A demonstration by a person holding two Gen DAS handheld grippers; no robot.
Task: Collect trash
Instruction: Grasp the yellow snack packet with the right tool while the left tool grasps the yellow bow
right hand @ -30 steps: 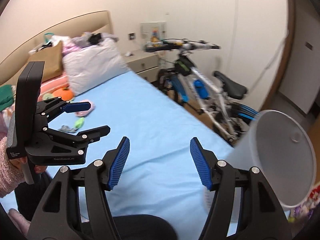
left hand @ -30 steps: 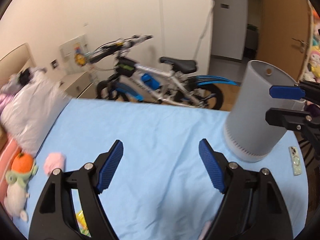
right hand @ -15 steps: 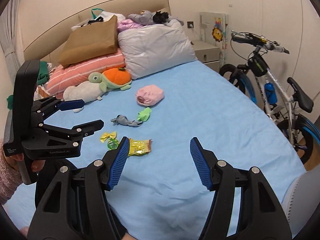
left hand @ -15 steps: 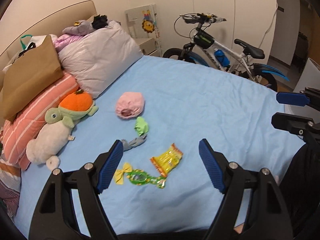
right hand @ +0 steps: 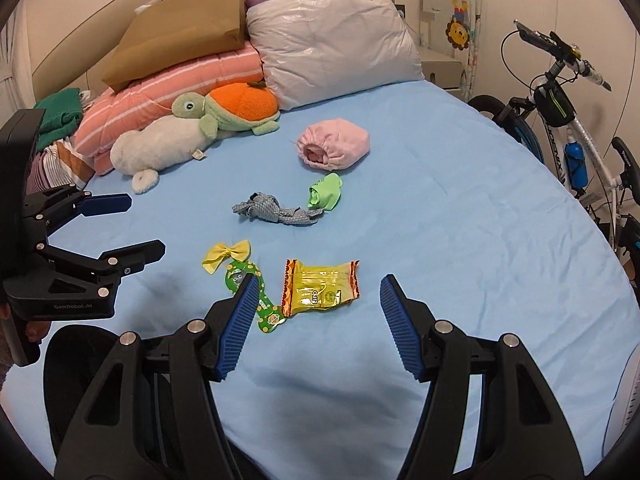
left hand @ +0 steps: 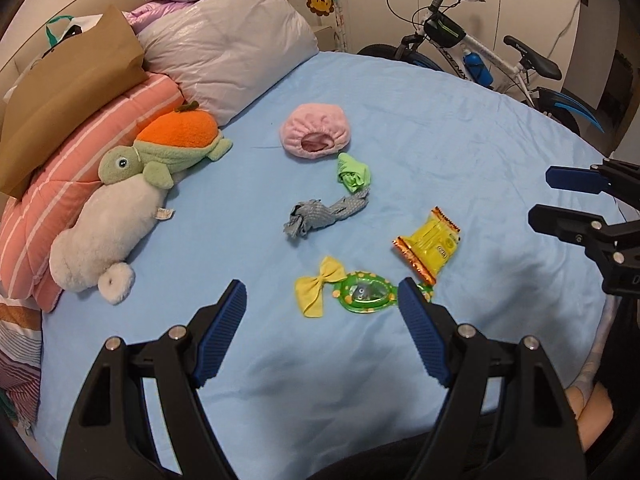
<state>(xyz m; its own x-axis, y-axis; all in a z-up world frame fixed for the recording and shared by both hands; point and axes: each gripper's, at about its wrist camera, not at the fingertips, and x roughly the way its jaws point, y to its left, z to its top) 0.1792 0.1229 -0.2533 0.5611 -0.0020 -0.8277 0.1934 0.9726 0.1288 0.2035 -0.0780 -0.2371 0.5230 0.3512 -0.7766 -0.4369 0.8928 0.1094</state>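
While both cams were on the grey bin and bike a sec ago, they've now swung round to the bed, so the trash is in sight and a pick can be lined up.

L wrist view: left gripper (left hand: 320,316) hangs over the near part of the blue sheet (left hand: 460,140), fingers wide apart, nothing between them. Yellow snack wrapper (left hand: 430,244) lies flat just beyond and right of the right fingertip. Green toy strip w/ yellow bow (left hand: 344,290) sits between the fingertips, a bit farther out. Grey rag (left hand: 324,216), green scrap (left hand: 353,172) and pink cap (left hand: 316,136) run farther up the bed. Turtle plush (left hand: 176,148) and pillows at far left. Right gripper (left hand: 560,200) shows at right edge, also apart.

R wrist view: right gripper (right hand: 314,308) open and empty, wrapper (right hand: 322,288) almost centred between its fingertips, just beyond them; prob the first target. Left gripper (right hand: 128,226) at left, apart from the bow. Bike (right hand: 568,128) far right. Bin not clearly in view now; nothing collected yet, by my read.
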